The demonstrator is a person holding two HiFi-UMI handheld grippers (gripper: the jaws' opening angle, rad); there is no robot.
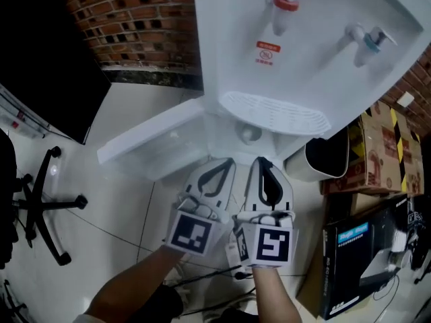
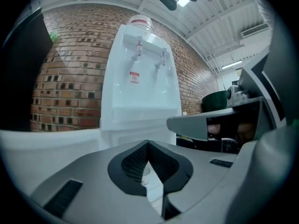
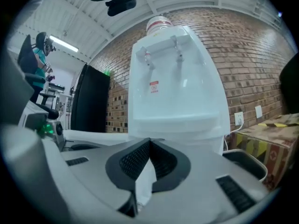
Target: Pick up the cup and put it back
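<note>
Both hand-held grippers clenched and empty in front of the water dispenser; the cup not grasped.

We hold the left hand-held gripper and the right hand-held gripper side by side, low and pointing at the dispenser's base. In each gripper view we see the jaw tips pressed together with nothing between them. The white cup stands upright on the white surface just below the drip tray, ahead of both sets of tips and apart from them. A white panel juts out to the left.
</note>
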